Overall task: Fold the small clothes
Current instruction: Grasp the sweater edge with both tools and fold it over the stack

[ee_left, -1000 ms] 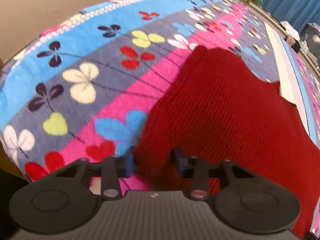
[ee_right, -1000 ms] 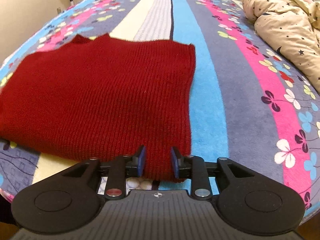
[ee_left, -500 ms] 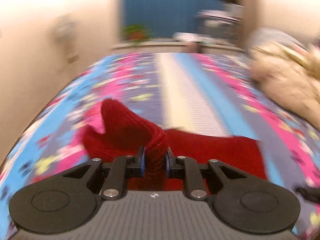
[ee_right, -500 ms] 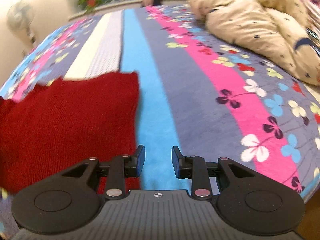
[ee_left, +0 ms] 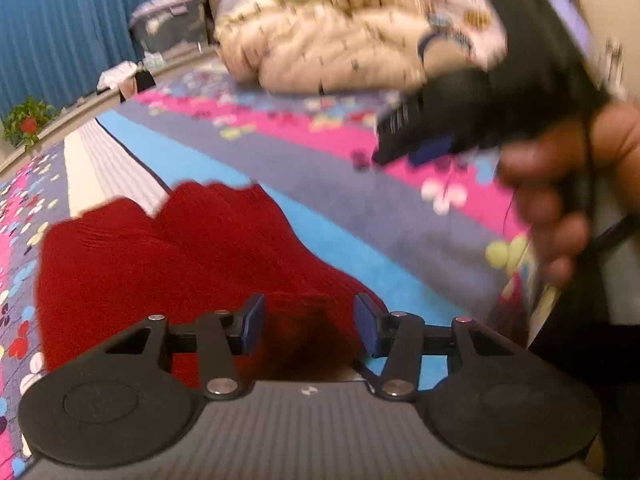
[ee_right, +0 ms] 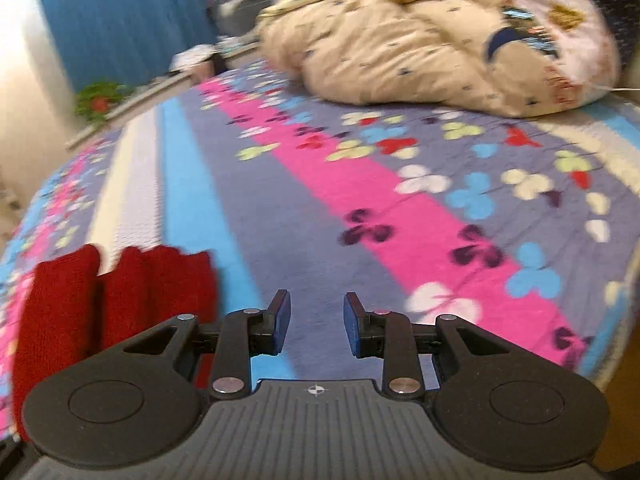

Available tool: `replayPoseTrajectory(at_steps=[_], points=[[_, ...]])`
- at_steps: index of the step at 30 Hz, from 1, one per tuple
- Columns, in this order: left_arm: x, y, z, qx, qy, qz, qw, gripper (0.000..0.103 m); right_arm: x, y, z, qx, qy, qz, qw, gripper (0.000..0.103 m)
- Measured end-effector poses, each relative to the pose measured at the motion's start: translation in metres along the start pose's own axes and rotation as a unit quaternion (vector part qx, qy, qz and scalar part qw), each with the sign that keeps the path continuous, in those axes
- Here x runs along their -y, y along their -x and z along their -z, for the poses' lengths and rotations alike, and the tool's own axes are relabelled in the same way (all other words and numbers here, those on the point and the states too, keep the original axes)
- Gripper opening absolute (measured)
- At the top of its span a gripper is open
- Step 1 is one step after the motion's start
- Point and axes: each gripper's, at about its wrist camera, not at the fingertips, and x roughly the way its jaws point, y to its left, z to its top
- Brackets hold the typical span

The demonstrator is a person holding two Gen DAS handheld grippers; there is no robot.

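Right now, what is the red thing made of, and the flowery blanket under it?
The red garment looks like knitted yarn, maybe wool or acrylic: fine ribbed rows run across it and it has a matte, soft look. The flowery blanket looks like plush fleece: its surface seems fuzzy and dull, with printed stripes and clover shapes. The blur leaves the exact fibre open.

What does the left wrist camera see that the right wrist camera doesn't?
Only the left wrist view shows a hand holding the right gripper, and the left gripper, whose fingers have just been opening, with the red sweater lying under the gap between them. Only the right wrist view shows the right gripper's own fingers apart over bare blanket. Both show the sweater, the flowered blanket, the beige quilt, the blue curtain and a small plant.
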Motion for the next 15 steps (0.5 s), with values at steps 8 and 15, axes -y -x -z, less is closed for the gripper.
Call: replayPoseTrajectory(at_steps=[8,15], points=[[-0.094,0.064,0.046,0.019,0.071,-0.096,0.9927,0.055,-0.052,-0.001,0.014,-0.021,0.059,-0.158,0.985,0.049],[-0.148,0.103,0.1,0.011,0.14,-0.151,0.9785,0.055,-0.098,-0.025,0.037,-0.076,0.116,-0.183,0.973,0.051]])
